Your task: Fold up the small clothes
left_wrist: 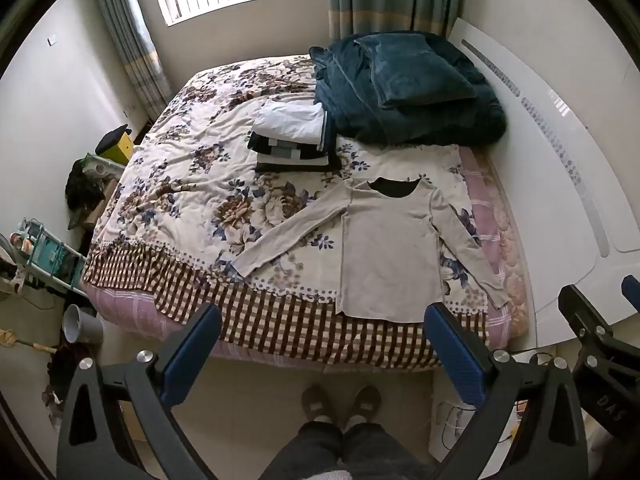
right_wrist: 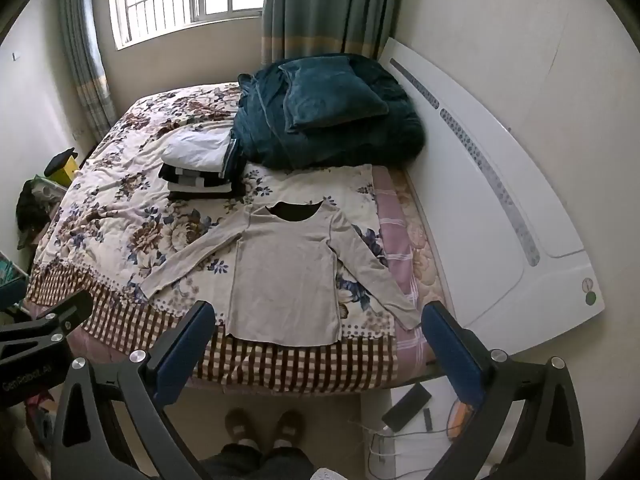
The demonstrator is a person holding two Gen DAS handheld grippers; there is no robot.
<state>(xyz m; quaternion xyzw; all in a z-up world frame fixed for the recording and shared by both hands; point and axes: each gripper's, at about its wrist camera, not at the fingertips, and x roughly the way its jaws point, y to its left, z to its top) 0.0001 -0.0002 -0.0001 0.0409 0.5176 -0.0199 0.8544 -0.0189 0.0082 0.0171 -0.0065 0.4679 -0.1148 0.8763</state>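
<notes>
A beige long-sleeved shirt [left_wrist: 390, 248] lies flat, front up, sleeves spread, on the near right part of the floral bedspread [left_wrist: 192, 184]; it also shows in the right wrist view [right_wrist: 284, 276]. Its hem reaches the checked border at the bed's front edge. My left gripper [left_wrist: 322, 320] is open and empty, held above the floor in front of the bed, short of the hem. My right gripper [right_wrist: 318, 318] is open and empty, just in front of the shirt's hem. A stack of folded clothes [left_wrist: 294, 140] sits behind the shirt, white piece on top.
A dark teal quilt with a pillow [left_wrist: 408, 88] lies at the bed's far right, by the white headboard [left_wrist: 560, 168]. Clutter, a shelf and a grey bucket [left_wrist: 80, 324] stand left of the bed. The person's feet [left_wrist: 340, 400] are on the floor. A phone and cables [right_wrist: 408, 408] lie at right.
</notes>
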